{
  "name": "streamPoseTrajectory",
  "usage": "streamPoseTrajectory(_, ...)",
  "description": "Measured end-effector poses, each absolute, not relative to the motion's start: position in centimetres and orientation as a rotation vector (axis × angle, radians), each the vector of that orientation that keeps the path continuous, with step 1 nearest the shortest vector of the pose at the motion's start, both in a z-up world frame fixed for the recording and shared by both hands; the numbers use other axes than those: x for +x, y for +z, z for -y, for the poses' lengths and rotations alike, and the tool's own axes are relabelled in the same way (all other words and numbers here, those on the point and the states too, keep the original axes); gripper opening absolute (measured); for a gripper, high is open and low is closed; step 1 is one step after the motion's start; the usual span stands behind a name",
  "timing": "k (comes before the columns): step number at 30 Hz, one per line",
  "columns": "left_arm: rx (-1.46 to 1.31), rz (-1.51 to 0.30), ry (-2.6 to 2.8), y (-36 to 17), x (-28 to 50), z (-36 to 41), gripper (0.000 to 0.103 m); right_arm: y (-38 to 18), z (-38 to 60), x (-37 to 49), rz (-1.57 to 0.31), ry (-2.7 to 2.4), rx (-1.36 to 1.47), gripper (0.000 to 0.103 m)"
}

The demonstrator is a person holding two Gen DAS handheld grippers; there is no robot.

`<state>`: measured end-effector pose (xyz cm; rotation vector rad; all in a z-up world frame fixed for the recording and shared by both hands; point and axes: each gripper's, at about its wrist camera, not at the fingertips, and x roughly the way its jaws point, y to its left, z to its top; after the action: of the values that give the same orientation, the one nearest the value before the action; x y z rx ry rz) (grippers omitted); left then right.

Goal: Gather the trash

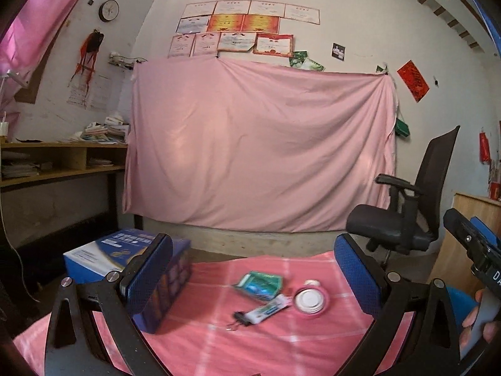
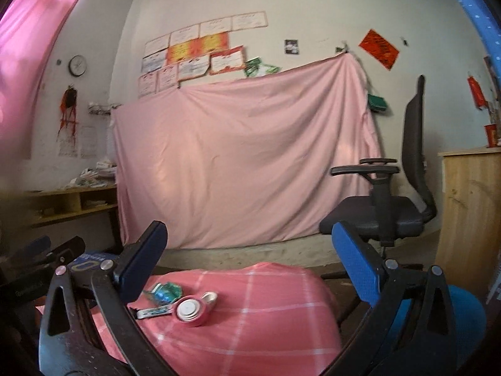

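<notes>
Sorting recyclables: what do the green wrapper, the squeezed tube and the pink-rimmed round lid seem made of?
Green wrapper: probably plastic film, crinkled and glossy.
Squeezed tube: likely soft plastic or laminate, flattened and printed.
Pink-rimmed round lid: seemingly rigid plastic, smooth with a white centre.

blue box [image 1: 125, 257] — part hidden by tongs | certificates' [image 1: 238, 25] print — unreadable

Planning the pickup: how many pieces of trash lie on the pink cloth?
4: green wrapper, squeezed tube in front of it, pink-rimmed cup right of those, small white lid behind the cup. The blue box may hide more.
</notes>
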<state>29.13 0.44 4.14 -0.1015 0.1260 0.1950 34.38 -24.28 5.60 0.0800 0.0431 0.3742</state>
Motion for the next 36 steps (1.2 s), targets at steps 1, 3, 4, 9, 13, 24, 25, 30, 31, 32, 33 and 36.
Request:
streamPoseTrajectory(1,-0.100,-0.134,0.198,3.9,29.4,-0.5,0.101,5.4,23.8,34.6,-0.055,0.378,0.074,0.103)
streamPoseTrajectory(3,-0.095,-0.155,0.205,3.2,29.8,-1.0,0.101,4.7,22.9,35.4,-0.097,0.397,0.062,0.103)
streamPoseTrajectory(4,-0.092,-0.170,0.203,2.8,30.0,-1.3,0.101,4.4,22.6,35.7,-0.116,0.404,0.057,0.103)
streamPoseTrajectory(9,-0.075,-0.237,0.183,1.1,31.1,-2.5,0.101,2.4,20.5,38.0,-0.247,0.440,0.018,0.103)
streamPoseTrajectory(13,-0.067,-0.325,0.165,-0.4,32.6,-2.9,0.101,1.2,19.4,39.1,-0.320,0.458,-0.019,0.103)
streamPoseTrajectory(24,-0.147,-0.549,0.081,-3.6,36.7,-4.9,0.077,-2.0,17.0,42.3,-0.530,0.504,-0.051,0.103)
streamPoseTrajectory(25,-0.158,-0.568,0.073,-3.8,37.1,-5.2,0.072,-2.2,16.9,42.6,-0.547,0.506,-0.047,0.103)
streamPoseTrajectory(30,-0.199,-0.669,0.037,-4.7,39.1,-5.9,0.058,-3.4,16.4,44.7,-0.648,0.527,-0.021,0.103)
streamPoseTrajectory(31,-0.203,-0.687,0.036,-4.9,39.4,-6.0,0.056,-3.6,16.2,44.9,-0.657,0.529,-0.024,0.103)
streamPoseTrajectory(32,-0.207,-0.699,0.032,-5.0,39.7,-6.1,0.055,-3.8,16.0,45.1,-0.671,0.535,-0.033,0.103)
streamPoseTrajectory(33,-0.211,-0.708,0.027,-5.1,39.9,-6.2,0.053,-3.9,15.7,45.4,-0.685,0.539,-0.046,0.103)
streamPoseTrajectory(36,-0.220,-0.723,0.013,-5.3,40.1,-6.3,0.052,-4.5,14.7,45.6,-0.718,0.553,-0.084,0.103)
